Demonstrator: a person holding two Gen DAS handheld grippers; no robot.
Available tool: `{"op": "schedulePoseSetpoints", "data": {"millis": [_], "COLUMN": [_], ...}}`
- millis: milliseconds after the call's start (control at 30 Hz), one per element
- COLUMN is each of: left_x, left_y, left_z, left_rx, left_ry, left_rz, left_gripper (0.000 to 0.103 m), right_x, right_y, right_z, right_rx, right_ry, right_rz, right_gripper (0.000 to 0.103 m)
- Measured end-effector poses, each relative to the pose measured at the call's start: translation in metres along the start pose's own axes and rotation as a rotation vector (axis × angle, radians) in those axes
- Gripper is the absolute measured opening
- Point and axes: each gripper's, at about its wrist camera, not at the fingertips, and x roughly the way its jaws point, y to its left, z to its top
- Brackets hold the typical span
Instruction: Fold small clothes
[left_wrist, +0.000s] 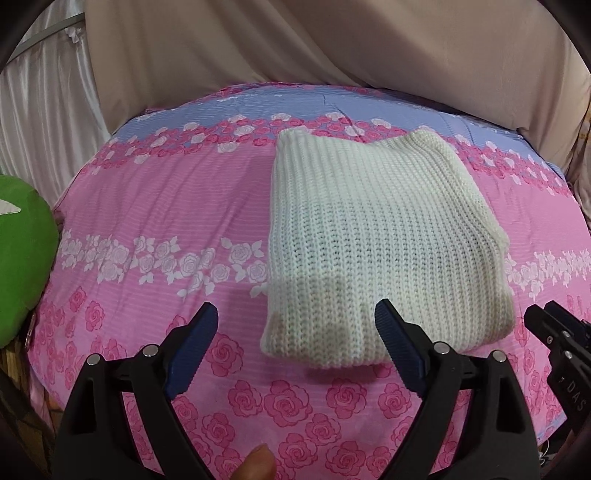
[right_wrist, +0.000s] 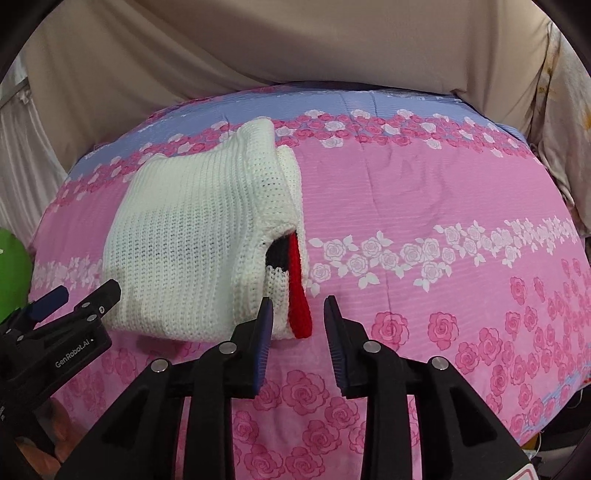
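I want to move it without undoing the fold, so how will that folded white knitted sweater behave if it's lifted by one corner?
The folded white knitted sweater is probably floppy: a thick loose knit, likely to sag and unfold. The red knitted strip poking from its side will probably dangle. It looks grippy, so it should drag rather than slide on the pink rose-print sheet.

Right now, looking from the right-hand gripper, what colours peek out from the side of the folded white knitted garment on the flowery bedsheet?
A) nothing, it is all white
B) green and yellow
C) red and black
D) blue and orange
C: a red knitted strip and a black patch show at the open right edge of the folded white knitted garment, which lies on the pink rose-patterned bedsheet.
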Motion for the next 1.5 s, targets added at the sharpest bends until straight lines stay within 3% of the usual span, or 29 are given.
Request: {"op": "schedulePoseSetpoints", "data": {"millis": [400,1500], "left_x": [-0.007,-0.004], "left_y": [-0.002,-0.007], "left_z": [-0.005,-0.003], "left_rx": [0.006,0.032], "left_ry": [-0.004,0.004], "left_rz": [0.002,0.022], "left_gripper": [0.084,0.083], "right_x": [-0.006,-0.001], "right_y": [0.019,0.030], "right_z": [-0.004,-0.004], "right_rx": [-0.062,-0.052], "right_ry": [-0.024,-0.004], "right_rz": [-0.024,-0.008], "right_gripper": [0.038,0.039]}}
